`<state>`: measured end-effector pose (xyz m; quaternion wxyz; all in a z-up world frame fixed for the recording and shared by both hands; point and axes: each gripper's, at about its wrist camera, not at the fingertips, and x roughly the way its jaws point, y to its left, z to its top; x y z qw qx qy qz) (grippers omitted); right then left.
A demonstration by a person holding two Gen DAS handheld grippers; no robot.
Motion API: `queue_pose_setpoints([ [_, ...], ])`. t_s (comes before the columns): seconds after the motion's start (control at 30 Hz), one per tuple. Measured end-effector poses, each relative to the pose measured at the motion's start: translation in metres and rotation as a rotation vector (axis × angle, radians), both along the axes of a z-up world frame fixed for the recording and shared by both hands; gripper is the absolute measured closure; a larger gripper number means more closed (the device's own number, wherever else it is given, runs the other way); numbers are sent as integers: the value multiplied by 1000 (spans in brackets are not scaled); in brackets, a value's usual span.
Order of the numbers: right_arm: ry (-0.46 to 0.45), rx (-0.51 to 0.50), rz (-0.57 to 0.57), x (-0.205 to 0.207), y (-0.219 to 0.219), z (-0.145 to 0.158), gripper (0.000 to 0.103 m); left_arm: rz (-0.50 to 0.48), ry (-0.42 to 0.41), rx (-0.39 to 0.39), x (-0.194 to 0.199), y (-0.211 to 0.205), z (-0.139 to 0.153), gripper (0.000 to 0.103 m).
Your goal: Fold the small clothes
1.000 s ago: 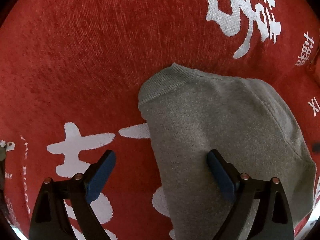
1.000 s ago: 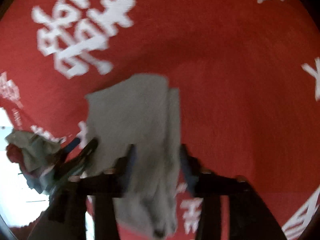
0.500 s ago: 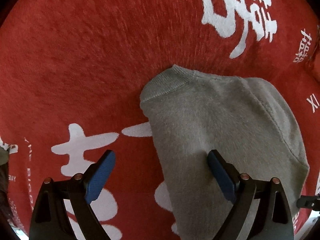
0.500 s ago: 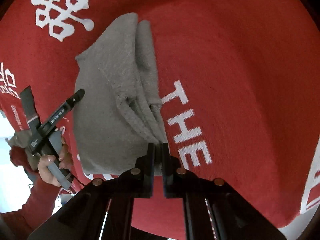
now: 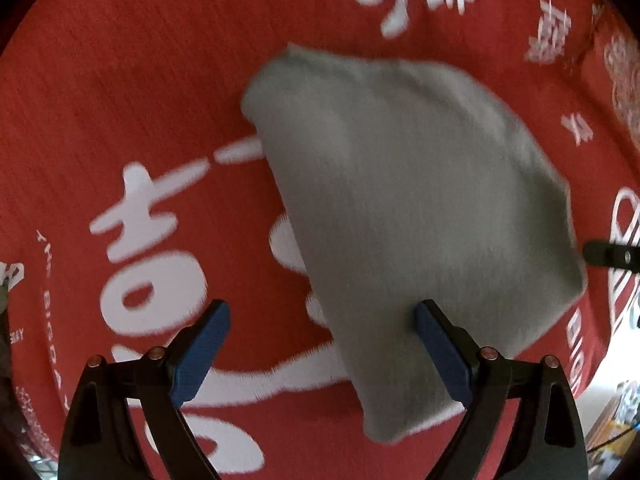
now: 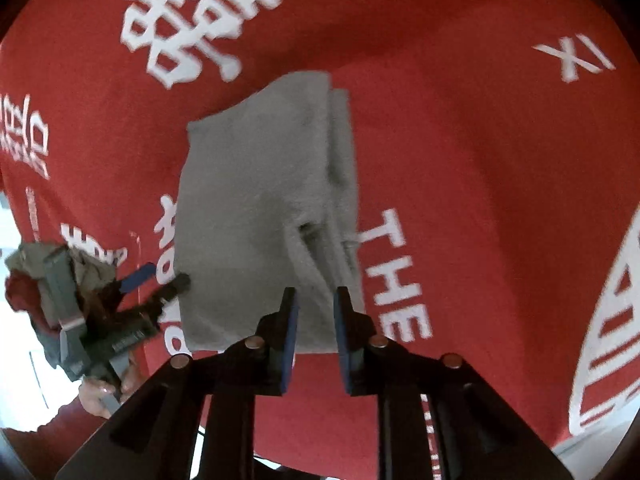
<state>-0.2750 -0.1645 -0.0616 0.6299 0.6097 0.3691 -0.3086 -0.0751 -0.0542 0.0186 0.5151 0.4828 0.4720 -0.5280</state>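
Note:
A grey folded garment (image 5: 400, 200) lies flat on the red cloth (image 5: 140, 60) with white lettering. My left gripper (image 5: 320, 320) hangs over the garment's near left edge, pointing down. It stands wide open and holds nothing; its right finger is over the grey fabric. In the right wrist view the garment (image 6: 256, 208) shows stacked folds along its right side. My right gripper (image 6: 316, 312) is at the garment's near edge. Its jaws are opening, a narrow gap apart, with grey fabric showing in the gap and the pads not pressing it. The left gripper (image 6: 160, 280) appears at the garment's left edge.
A person's hand (image 6: 100, 396) holds the left gripper's handle, with bunched olive and red fabric (image 6: 24, 264) behind it. The red cloth's edge (image 5: 600, 360) drops off at the lower right of the left wrist view. One tip of the right gripper (image 5: 604, 256) reaches in beside the garment.
The right gripper closed on the garment's near folds, then its jaws parted a little. The left gripper drew back and up, still open, so more of the garment shows.

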Motion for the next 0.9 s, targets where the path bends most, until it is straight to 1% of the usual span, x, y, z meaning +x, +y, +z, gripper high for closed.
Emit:
queue_pose_setpoints([
  [0.1,68,61,39,10,10,-26,83,-6,4,41,-6,14,-10,9],
  [0.13,72,62,27,10,13,-31,86,-5,6,52,-7,19,-12,9],
  [0.17,58,51,-3,7,16,-31,87,-1,12,54,-7,22,-11,9],
  [0.23,53,59,-23,2,17,-29,87,14,25,58,-5,27,-8,9],
  [0.27,64,59,-26,-1,18,-28,87,22,29,63,-4,28,-8,9],
  [0.3,98,64,-22,-3,20,-29,87,32,34,71,-2,29,-8,9],
  [0.33,104,93,-16,-5,23,-33,81,47,41,79,0,29,-7,9],
  [0.37,91,107,-35,-12,26,-33,80,56,42,84,1,30,-6,9],
  [0.43,81,110,-64,-16,31,-28,80,61,33,82,3,31,-3,9],
  [0.53,104,91,-69,-14,40,-17,80,50,19,77,1,35,4,9],
  [0.7,126,75,-23,-4,57,2,80,36,20,81,-5,45,17,9],
  [0.77,131,65,-9,1,64,9,75,31,10,87,-6,49,19,9],
  [0.83,125,60,-1,7,70,15,65,29,7,97,0,50,20,9],
  [0.9,113,57,7,14,76,18,62,27,7,100,1,52,22,9],
])
